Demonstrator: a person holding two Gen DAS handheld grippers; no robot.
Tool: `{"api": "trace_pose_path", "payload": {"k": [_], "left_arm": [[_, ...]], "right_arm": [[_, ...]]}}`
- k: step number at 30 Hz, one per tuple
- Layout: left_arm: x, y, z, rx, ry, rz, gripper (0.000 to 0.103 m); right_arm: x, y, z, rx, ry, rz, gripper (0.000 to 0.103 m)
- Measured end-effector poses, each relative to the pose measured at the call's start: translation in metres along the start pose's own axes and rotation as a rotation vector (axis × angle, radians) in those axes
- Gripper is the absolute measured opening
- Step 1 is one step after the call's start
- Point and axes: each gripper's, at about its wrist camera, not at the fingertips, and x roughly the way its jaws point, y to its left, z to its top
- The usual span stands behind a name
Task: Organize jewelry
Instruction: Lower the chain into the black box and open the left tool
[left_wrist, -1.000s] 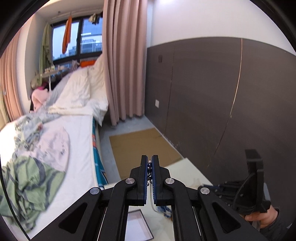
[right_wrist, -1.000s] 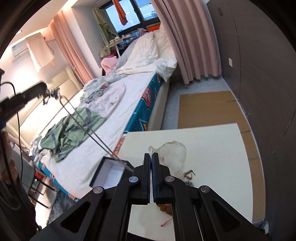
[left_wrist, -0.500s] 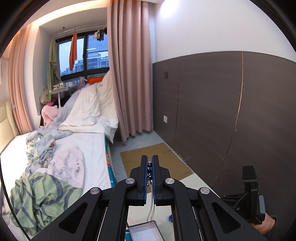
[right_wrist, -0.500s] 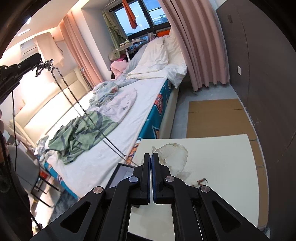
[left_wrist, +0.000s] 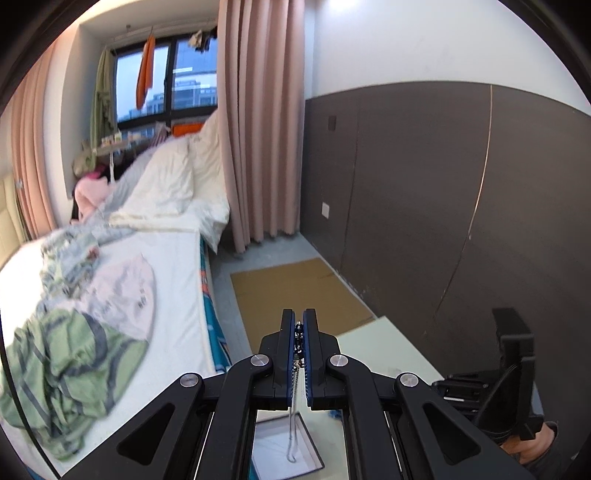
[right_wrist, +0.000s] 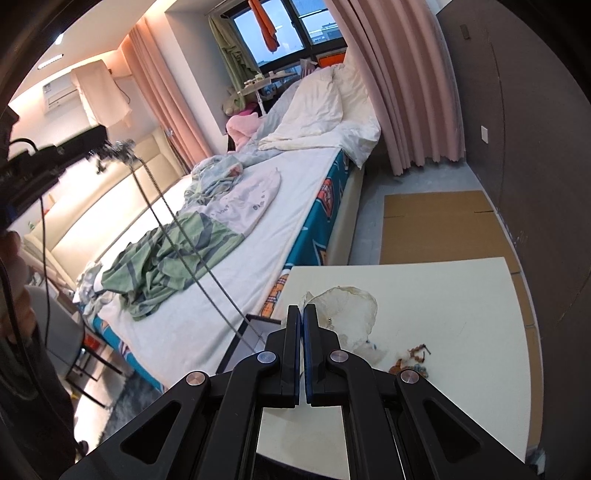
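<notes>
Midway through stowing a necklace, by the look of it. Left gripper (left_wrist: 299, 332) with jaws pinched nearly shut on the silver chain (left_wrist: 294, 402), held high; chain hanging down so its lower end dangles inside the open black box (left_wrist: 317, 459) at the desk (right_wrist: 443, 295) edge by the bed (right_wrist: 258, 236). Right gripper (right_wrist: 301, 325) with jaws fully closed on nothing, hovering above the clear plastic bag (right_wrist: 354, 302), a few small trinkets (right_wrist: 413, 356) lying just beside it.

Next, probably: lowering the left gripper straight down to let the chain pool in the box, then opening the jaws.

Compared with half a second earlier: left view tipped downward, more of the box visible, chain end now over the box's white lining.
</notes>
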Motion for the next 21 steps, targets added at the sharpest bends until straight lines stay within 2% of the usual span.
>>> {"api": "trace_pose_path", "payload": {"k": [8, 11, 17, 18, 19, 20, 21], "left_arm": [[0.036, 0.016, -0.046, -0.098, 0.111, -0.049, 0.004], [0.057, 0.026, -0.069, -0.171, 0.180, -0.072, 0.004], [0.076, 0.053, -0.108, -0.342, 0.265, -0.091, 0.008], [0.075, 0.058, -0.112, -0.365, 0.271, -0.085, 0.016], [0.073, 0.064, -0.118, -0.394, 0.270, -0.081, 0.034], [0.069, 0.069, -0.121, -0.415, 0.261, -0.077, 0.045], [0.064, 0.073, -0.124, -0.436, 0.241, -0.070, 0.064]], "right_arm": [[0.016, 0.016, -0.007, -0.046, 0.033, 0.006, 0.003], [0.026, 0.022, -0.007, -0.057, 0.053, 0.007, 0.003], [0.046, 0.031, -0.005, -0.064, 0.085, 0.023, 0.003], [0.048, 0.033, -0.005, -0.066, 0.089, 0.025, 0.003], [0.052, 0.035, -0.005, -0.071, 0.094, 0.028, 0.003], [0.055, 0.037, -0.005, -0.074, 0.098, 0.031, 0.003], [0.059, 0.040, -0.004, -0.077, 0.103, 0.035, 0.003]]}}
